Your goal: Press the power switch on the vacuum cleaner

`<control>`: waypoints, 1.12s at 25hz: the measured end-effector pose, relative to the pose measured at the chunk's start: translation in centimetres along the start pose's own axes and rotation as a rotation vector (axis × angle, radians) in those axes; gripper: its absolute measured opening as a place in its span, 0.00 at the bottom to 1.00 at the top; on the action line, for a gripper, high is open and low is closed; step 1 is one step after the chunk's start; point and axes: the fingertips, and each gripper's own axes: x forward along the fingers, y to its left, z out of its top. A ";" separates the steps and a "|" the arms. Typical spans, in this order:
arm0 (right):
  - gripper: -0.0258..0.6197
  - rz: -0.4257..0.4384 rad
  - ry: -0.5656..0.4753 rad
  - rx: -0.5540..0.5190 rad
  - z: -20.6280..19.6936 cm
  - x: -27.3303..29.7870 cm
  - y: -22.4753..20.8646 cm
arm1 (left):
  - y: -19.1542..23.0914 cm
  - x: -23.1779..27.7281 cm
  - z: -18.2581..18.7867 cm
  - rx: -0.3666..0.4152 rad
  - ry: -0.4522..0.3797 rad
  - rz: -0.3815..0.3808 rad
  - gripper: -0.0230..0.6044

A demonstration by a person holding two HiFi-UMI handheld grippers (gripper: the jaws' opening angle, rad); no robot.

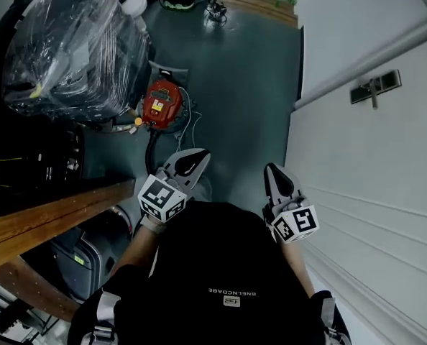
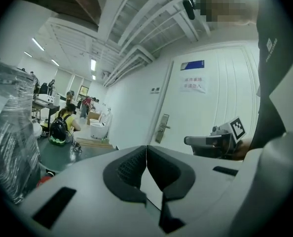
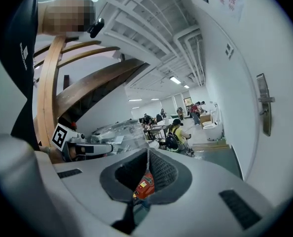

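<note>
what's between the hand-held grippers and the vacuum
Nothing visible blocks it. Only bare floor lies between the vacuum and the left hand-held gripper and right hand-held gripper. The vacuum's black hose curves toward the left one. The wrapped bundle stands off to the side.

Head view dim, underexposed; floor dark. White door at right is brightest. Glare streaks on plastic wrap far left. Deep shadow under wooden beam near left. Gripper views brighter, lit by ceiling strip lights far back. Heavy fisheye bending, black corners. Left gripper and right gripper soft, out of focus up close; far room sharper.
</note>
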 end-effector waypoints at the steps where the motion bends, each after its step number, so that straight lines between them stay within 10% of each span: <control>1: 0.09 0.007 0.006 -0.005 0.4 1.6 0.1 | 1.5 -0.1 0.3 -0.010 -0.003 0.007 0.06; 28: 0.09 0.368 0.409 -0.157 -1.0 27.5 8.4 | 29.3 -5.6 -8.6 -0.194 0.171 0.409 0.06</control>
